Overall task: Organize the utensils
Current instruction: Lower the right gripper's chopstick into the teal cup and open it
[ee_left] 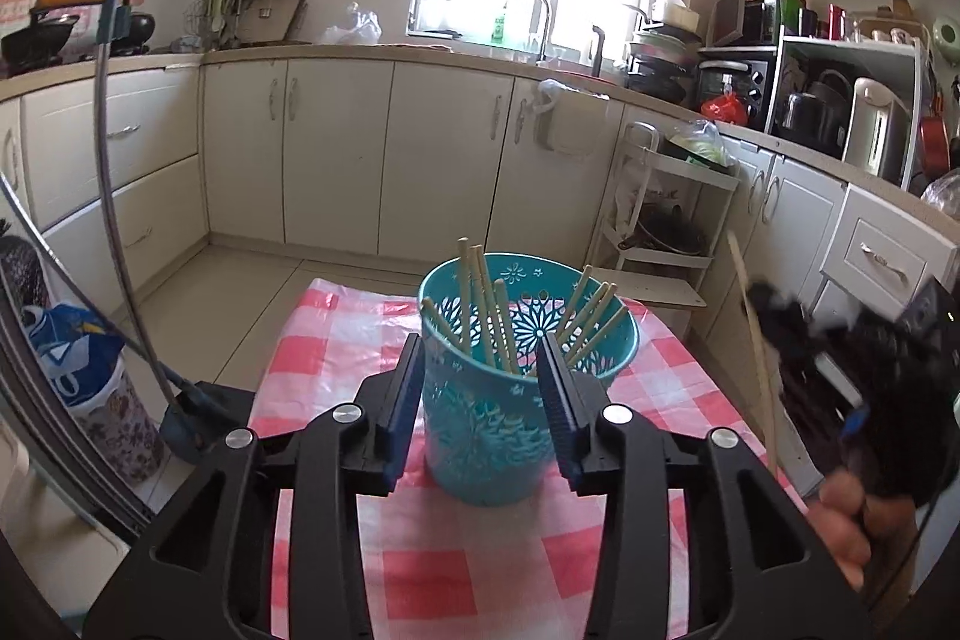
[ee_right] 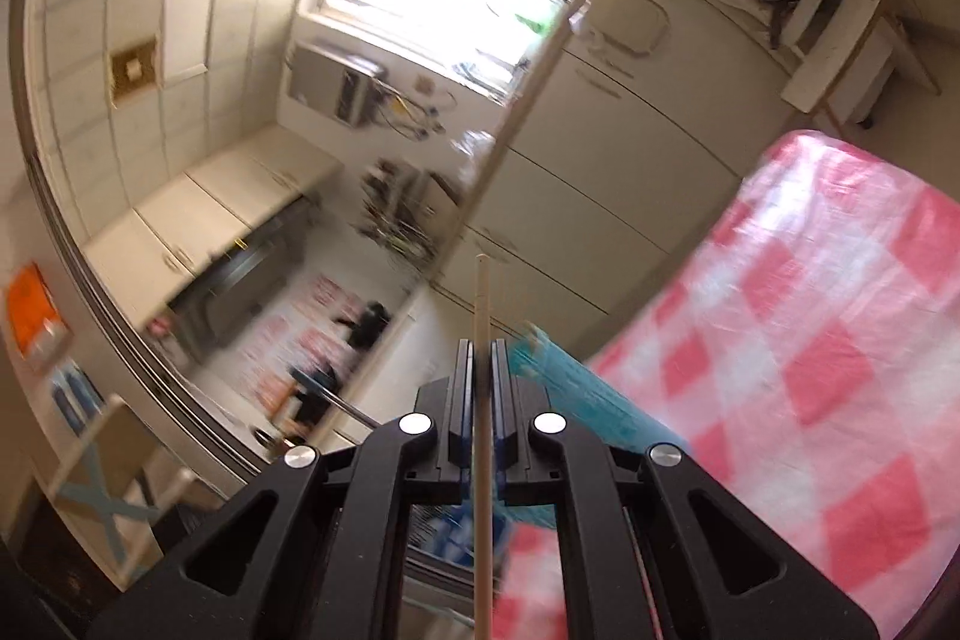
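Chopsticks stand in the perforated teal plastic cup [ee_left: 528, 382] on our checked table [ee_left: 336, 340]. Our left gripper [ee_left: 480, 400] straddles it, jaws apart; our right gripper [ee_right: 482, 364] pinches one light, stiff wooden chopstick [ee_right: 482, 490] mid-length.

Chopstick [ee_right: 483, 400] between closed fingers [ee_right: 462, 394] (blurred kitchen beyond)
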`<state>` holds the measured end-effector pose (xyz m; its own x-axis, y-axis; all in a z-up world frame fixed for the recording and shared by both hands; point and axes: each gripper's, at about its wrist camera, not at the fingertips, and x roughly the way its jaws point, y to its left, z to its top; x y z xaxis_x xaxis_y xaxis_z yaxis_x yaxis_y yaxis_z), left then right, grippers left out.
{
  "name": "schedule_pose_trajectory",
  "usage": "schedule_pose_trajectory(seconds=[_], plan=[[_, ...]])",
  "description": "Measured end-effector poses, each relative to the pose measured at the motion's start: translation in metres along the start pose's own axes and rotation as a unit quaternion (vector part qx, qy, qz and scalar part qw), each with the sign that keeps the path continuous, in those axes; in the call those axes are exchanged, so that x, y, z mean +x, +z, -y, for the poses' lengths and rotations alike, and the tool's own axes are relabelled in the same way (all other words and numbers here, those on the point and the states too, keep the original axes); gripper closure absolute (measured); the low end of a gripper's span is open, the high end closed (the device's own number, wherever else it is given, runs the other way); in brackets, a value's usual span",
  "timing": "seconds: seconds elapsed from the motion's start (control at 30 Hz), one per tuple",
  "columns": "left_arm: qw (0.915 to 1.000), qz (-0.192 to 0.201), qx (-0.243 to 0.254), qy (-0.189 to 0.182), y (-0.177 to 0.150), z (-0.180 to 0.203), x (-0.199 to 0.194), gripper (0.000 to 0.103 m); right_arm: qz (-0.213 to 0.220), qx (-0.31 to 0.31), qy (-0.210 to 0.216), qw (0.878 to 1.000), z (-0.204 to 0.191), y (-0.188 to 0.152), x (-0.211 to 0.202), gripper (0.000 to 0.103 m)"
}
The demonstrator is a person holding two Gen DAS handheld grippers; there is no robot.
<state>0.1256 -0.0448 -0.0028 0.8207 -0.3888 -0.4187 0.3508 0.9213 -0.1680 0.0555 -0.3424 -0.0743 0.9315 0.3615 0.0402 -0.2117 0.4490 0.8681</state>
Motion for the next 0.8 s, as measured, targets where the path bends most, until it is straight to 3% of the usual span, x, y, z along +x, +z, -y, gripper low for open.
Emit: schedule_pose_trajectory(seconds=[0.13, 0.27, 0.53, 0.8], plan=[[0.9999, -0.006, -0.013, -0.001, -0.010, -0.007, -0.017, 0.065, 0.056, 0.034, 0.063, 0.996, -0.007, 0.020, 0.021, 0.097], [0.9993, -0.017, -0.034, 0.002, -0.020, -0.019, -0.025, 0.064, 0.108, 0.063, 0.090, 0.988, -0.001, 0.036, 0.046, 0.097], [0.9986, -0.036, -0.040, 0.003, -0.026, -0.023, -0.015, 0.064, 0.139, 0.035, 0.042, 0.989, 0.011, 0.043, 0.085, 0.097], [0.9982, -0.047, -0.036, -0.001, -0.031, -0.014, -0.007, 0.062, 0.085, -0.086, -0.019, 0.993, 0.000, 0.016, 0.101, 0.094]])
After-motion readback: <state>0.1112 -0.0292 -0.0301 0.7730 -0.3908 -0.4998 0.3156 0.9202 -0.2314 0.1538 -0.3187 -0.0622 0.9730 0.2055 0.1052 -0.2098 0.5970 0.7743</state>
